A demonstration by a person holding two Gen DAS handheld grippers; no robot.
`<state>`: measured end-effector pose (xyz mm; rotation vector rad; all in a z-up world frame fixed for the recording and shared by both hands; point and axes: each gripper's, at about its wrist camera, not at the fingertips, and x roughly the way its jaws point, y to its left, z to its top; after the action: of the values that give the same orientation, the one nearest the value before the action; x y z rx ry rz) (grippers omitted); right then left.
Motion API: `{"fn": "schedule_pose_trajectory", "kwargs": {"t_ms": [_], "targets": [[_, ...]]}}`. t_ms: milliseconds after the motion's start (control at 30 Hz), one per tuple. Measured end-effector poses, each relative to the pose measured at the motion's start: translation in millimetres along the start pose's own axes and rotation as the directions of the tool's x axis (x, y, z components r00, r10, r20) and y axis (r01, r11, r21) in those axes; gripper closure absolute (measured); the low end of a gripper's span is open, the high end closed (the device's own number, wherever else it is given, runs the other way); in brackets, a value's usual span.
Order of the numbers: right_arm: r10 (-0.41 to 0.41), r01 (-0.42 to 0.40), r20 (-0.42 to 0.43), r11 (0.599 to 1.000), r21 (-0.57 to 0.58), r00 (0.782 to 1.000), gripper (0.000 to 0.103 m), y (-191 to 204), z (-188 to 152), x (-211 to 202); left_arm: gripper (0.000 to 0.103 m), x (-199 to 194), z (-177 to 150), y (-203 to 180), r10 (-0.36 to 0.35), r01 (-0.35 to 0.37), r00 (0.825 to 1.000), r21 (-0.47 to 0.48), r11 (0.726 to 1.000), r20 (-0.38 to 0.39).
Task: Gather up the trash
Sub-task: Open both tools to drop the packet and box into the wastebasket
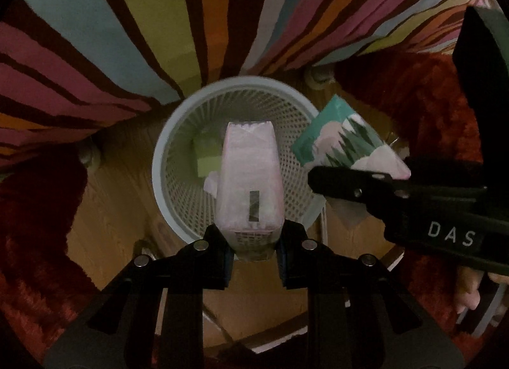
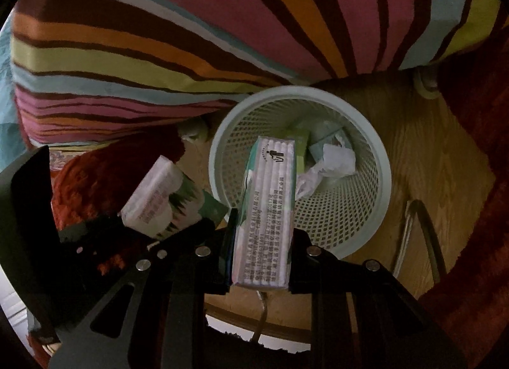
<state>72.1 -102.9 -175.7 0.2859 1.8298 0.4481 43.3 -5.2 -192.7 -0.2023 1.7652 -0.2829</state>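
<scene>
A pale mesh waste basket (image 1: 165,175) stands on the wooden floor; it also shows in the right wrist view (image 2: 378,175). My left gripper (image 1: 254,248) is shut on a pink-white tissue pack (image 1: 249,178) and holds it over the basket's opening. My right gripper (image 2: 261,251) is shut on a teal and white tissue pack (image 2: 267,210), over the basket's near rim. In the left wrist view the right gripper's pack (image 1: 343,140) sits beside the basket's right rim. In the right wrist view the left gripper's pack (image 2: 159,191) is left of the basket. Inside lie a green box (image 1: 206,159) and crumpled paper (image 2: 334,162).
A striped, many-coloured cloth (image 1: 159,19) hangs behind the basket. A red shaggy rug (image 1: 413,89) lies on both sides of the wooden floor (image 2: 429,153). A curved metal rod (image 2: 426,235) lies right of the basket. A round furniture foot (image 2: 428,84) stands at the back.
</scene>
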Motion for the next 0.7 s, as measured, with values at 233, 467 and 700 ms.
{"fn": "schedule_pose_trajectory", "kwargs": {"t_ms": [233,467,700], "targets": [[-0.048,0.048,-0.047,0.999,-0.004,0.998,0.081,1,6,15,0.081,16,4,8,-0.018,0.014,0.997,-0.051,0.999,-0.076],[-0.063,0.066,-0.091,0.997,0.028,0.994,0.075,-5,10,26,0.011,23,6,16,-0.031,0.018,0.993,-0.109,0.994,-0.116],[-0.063,0.071,-0.072,0.992,0.108,0.995,0.021,-17,12,21,0.011,23,8,17,-0.03,0.017,0.993,-0.117,0.993,-0.111]]}}
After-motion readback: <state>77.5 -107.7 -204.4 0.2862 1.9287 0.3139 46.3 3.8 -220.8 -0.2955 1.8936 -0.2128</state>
